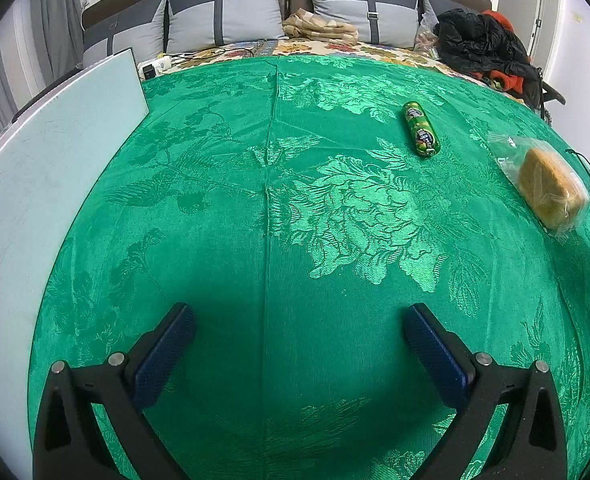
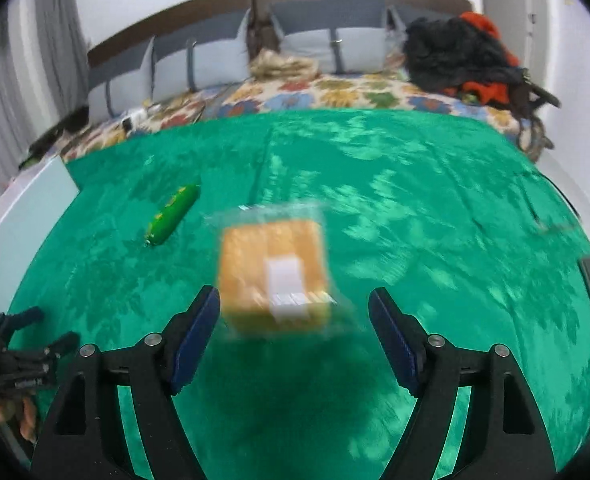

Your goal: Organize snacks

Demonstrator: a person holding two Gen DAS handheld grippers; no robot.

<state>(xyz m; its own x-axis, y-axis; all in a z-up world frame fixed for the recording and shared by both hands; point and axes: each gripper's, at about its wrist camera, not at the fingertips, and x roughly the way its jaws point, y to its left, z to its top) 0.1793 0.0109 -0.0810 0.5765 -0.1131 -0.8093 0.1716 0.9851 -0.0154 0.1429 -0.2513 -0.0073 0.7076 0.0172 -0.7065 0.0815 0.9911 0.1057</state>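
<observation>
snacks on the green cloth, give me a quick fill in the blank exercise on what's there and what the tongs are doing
1. The bagged bread and the tube snack both lie on a ____ cloth.
2. The tube snack's wrapper is mostly ____.
3. The bread is sealed in a ____ plastic bag.
4. The right tongs stand ____, with the bread just ahead of the pads.

Missing words: green; green; clear; open

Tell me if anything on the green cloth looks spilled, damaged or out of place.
Nothing stands out. The green snack tube lies on its side on the green cloth, and the wrapped cake sits apart from it, wrapper seemingly intact. No spill shows. The right wrist view is blurred, so fine damage could go unseen.
</observation>
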